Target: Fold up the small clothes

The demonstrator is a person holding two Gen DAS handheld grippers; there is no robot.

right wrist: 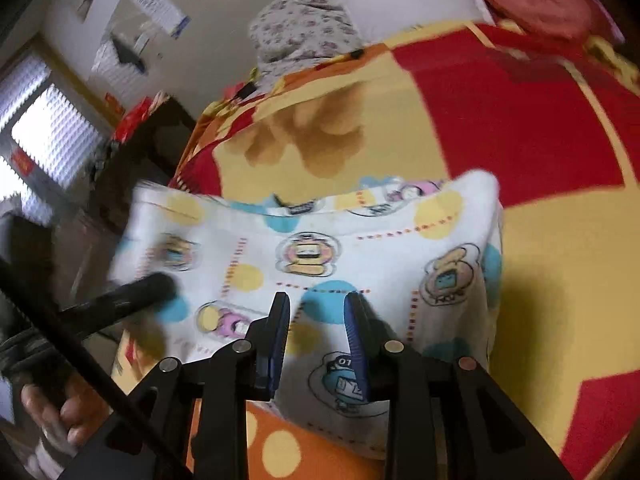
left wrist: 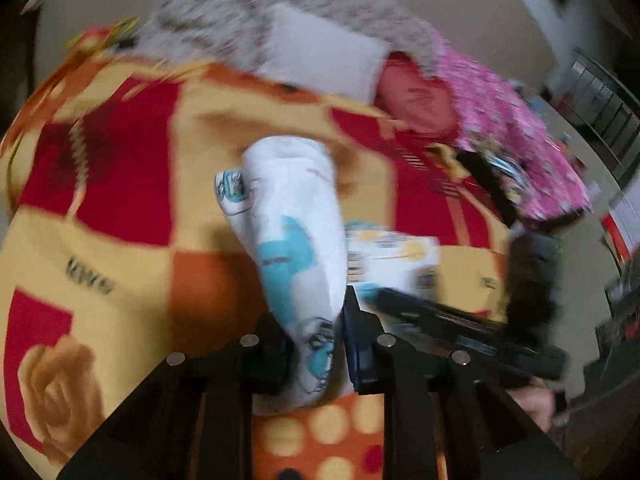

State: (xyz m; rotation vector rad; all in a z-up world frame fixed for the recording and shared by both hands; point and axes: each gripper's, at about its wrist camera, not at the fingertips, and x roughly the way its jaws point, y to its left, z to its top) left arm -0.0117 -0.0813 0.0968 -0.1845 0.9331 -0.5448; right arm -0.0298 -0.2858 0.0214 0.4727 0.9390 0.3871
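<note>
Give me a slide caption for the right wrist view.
Right gripper pinching a white cartoon-print garment above the red-and-yellow blanket.

Both wrist views angled down, close over the blanket (left wrist: pixel 120 248), sharing the printed cloth (right wrist: pixel 320 248)

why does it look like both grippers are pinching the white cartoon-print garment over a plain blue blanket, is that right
Not quite. Both grippers do pinch the white cartoon-print garment, the left gripper and the right gripper alike, but the blanket under it is not plain blue. Both wrist views show it patterned in red, yellow and orange blocks with roses.
</note>
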